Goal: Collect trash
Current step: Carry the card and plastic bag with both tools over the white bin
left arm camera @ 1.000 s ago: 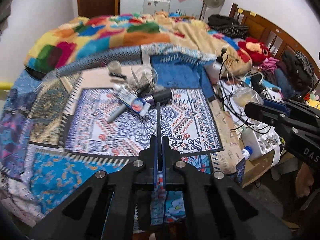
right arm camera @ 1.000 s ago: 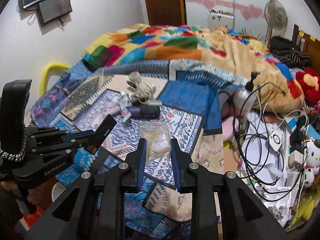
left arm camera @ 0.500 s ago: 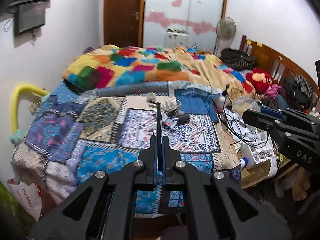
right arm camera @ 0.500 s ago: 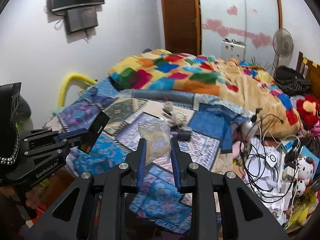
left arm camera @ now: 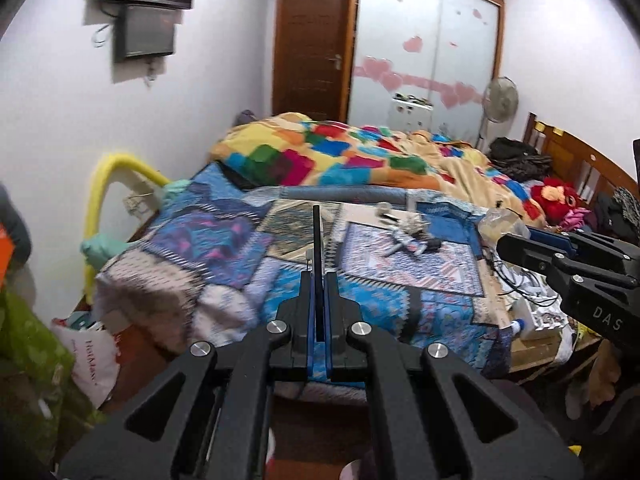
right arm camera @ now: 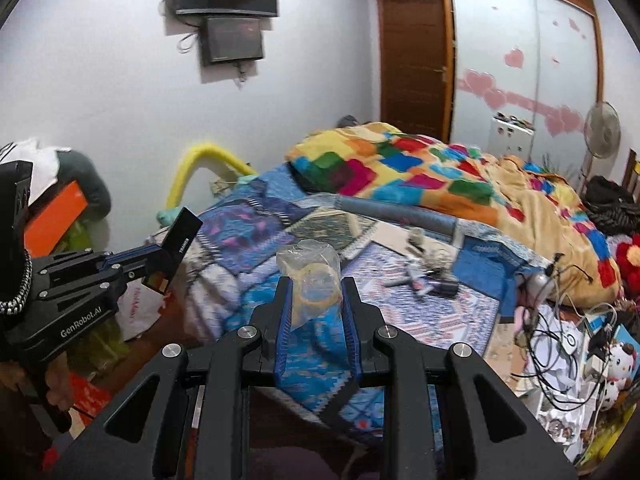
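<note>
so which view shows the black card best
The right wrist view: the black card shows its flat face with small white lettering, clamped in the left gripper. The left wrist view shows the card only edge-on, as a thin dark strip rising from the shut fingers.

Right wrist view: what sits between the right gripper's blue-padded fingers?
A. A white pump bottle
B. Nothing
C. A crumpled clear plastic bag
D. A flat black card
C: the crumpled clear plastic bag stands pinched between the fingers of the right gripper, above the patchwork bedspread.
</note>
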Demonstrator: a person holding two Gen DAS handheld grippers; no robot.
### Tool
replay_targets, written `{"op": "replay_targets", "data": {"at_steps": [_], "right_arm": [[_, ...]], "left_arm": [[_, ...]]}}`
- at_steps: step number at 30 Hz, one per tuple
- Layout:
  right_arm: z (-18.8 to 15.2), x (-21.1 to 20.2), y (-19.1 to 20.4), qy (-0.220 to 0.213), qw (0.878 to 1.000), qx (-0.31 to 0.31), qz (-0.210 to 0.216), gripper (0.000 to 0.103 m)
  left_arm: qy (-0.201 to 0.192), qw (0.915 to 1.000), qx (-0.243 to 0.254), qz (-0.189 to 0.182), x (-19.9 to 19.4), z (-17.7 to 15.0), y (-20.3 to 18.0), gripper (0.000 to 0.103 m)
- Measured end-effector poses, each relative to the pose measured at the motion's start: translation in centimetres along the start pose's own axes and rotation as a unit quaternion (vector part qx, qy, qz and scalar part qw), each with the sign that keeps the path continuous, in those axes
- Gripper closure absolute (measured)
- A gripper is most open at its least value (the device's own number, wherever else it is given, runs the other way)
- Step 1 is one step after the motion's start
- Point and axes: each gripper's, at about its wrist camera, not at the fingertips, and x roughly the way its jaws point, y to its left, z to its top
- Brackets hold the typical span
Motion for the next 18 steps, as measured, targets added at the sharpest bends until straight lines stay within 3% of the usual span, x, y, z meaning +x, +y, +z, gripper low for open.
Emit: {"op": "replay_targets", "data": {"at_steps": [9,18], "right_arm": [[-0.5,1.2,7.3,0.008,0.998,-0.040,0.046,0.081],[-2.6,5.5,14.2,0.057,0.991,-0.075,0.099,0.081]], "left_arm": [[0.007,0.9979,-0.037,0.053,-3.9,-4.0,7.0,0.101],[0.064,0.9918,-0.079,0.078,-3.2,-9.8,12.3,0.101]]}}
